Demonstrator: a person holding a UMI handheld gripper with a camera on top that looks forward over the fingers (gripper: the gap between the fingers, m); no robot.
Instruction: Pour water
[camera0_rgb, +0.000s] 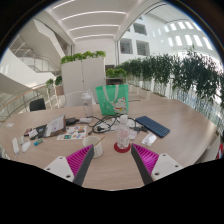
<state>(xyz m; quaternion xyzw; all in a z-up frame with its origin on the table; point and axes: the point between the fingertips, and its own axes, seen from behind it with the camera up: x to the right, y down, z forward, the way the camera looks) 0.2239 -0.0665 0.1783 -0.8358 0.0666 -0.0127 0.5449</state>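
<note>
Tongs (111, 158) spread (pink pads showing), a clear bottle (123, 133) standing just ahead on the table (175, 125)

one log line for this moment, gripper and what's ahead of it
gripper: open, empty | clear plastic cup on red base: just ahead of fingers, on round wooden table | pour: not begun

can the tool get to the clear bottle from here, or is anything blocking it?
Probably yes. The clear bottle stands upright on the table, just ahead of the tool and roughly centred on the gap. Its fingers look open, and nothing shows between them and the bottle. The clutter sits off to the side.
</note>
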